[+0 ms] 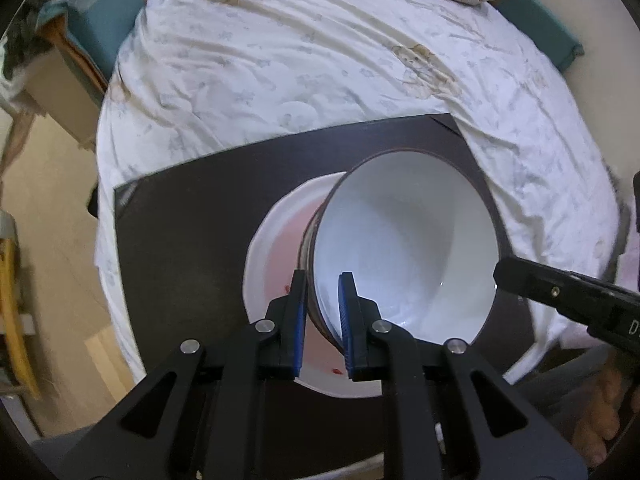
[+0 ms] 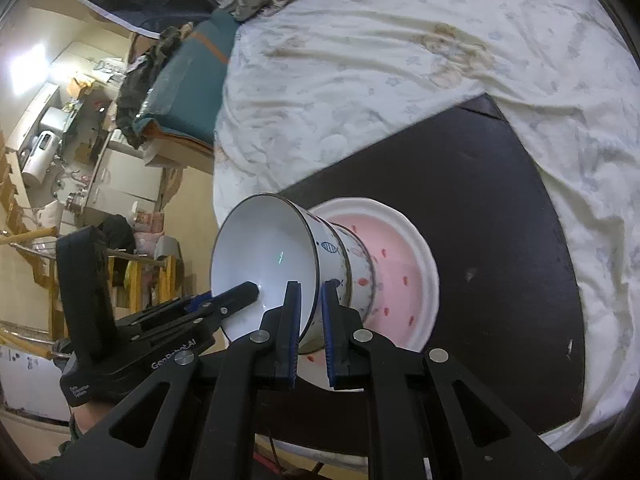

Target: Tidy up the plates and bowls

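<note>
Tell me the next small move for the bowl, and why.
Probably lower it straight down, then let go. Both claws, left and right, pinch opposite sides of the bowl rim, and it sits over the pink plate on the dark board.

White bowl (image 2: pixel 276 264) (blue fish motif), pink red-speckled plate (image 2: pixel 400 276).

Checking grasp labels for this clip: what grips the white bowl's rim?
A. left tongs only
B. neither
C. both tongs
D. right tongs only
C: the left tongs and right tongs each pinch the bowl rim, over the pink plate.
</note>
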